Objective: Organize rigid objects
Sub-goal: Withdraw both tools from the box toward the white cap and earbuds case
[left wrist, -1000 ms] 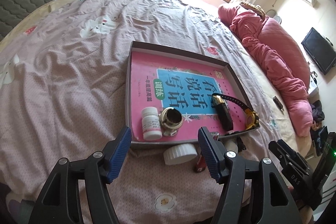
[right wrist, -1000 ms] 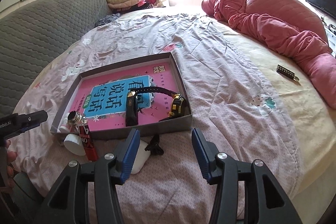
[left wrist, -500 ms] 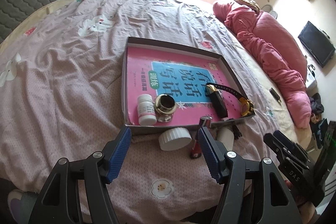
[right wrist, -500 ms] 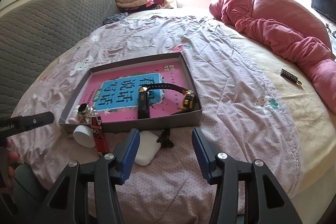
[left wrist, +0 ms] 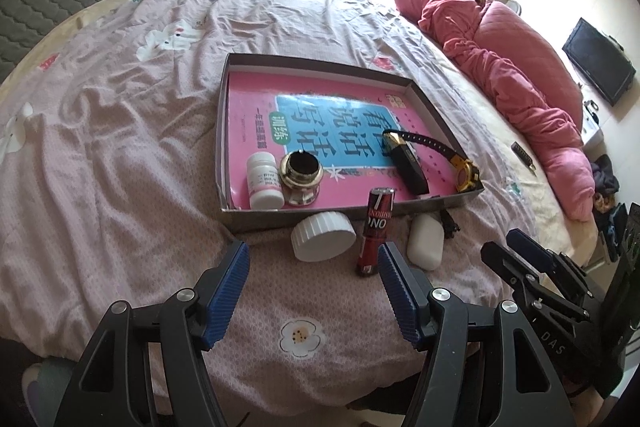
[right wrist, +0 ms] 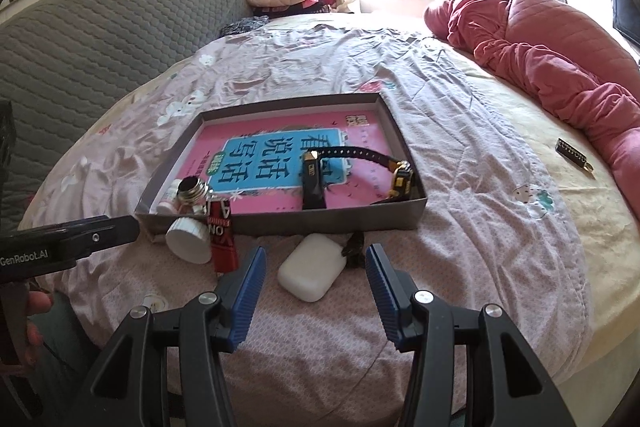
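While both the left gripper [left wrist: 314, 287] and right gripper [right wrist: 316, 285] hang open and empty, a red tube [left wrist: 376, 231] with white letters lies just before the grey tray [left wrist: 360, 213]. Its long side points toward that tray.

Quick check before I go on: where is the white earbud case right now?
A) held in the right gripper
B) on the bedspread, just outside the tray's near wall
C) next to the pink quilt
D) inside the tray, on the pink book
B: the white earbud case lies on the bedspread, outside the tray by its near wall; the open right gripper holds nothing.
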Demonstrator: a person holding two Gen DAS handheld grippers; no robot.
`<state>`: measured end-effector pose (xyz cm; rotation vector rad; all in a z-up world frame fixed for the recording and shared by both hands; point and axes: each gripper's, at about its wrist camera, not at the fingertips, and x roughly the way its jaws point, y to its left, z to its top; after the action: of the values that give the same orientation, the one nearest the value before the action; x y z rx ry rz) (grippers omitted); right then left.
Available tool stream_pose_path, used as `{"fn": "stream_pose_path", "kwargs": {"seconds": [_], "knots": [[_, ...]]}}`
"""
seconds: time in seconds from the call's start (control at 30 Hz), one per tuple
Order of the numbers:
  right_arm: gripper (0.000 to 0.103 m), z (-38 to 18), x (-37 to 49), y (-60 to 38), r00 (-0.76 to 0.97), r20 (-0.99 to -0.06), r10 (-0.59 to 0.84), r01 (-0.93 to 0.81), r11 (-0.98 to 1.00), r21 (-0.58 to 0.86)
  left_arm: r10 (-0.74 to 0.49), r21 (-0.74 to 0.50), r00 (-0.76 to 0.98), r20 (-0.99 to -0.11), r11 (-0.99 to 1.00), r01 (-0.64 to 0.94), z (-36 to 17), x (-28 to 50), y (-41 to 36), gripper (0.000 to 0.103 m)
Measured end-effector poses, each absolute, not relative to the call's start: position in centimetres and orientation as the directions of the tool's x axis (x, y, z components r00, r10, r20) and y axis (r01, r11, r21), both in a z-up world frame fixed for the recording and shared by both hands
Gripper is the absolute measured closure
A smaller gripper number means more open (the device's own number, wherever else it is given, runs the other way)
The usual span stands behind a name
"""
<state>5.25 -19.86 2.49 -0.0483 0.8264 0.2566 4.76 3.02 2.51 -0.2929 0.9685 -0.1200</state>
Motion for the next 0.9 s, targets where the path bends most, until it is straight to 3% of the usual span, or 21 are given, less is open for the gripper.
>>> {"fn": "stream_pose_path", "kwargs": {"seconds": [0.9], "knots": [[0.051,-1.6,4.3,-19.8,0.567,-0.79,0.232,-0.245,0.964,0.107,-0.23,-0.286,0.485,-0.844,0.957,-0.044,-1.0,4.2,2.0,0.035]]}}
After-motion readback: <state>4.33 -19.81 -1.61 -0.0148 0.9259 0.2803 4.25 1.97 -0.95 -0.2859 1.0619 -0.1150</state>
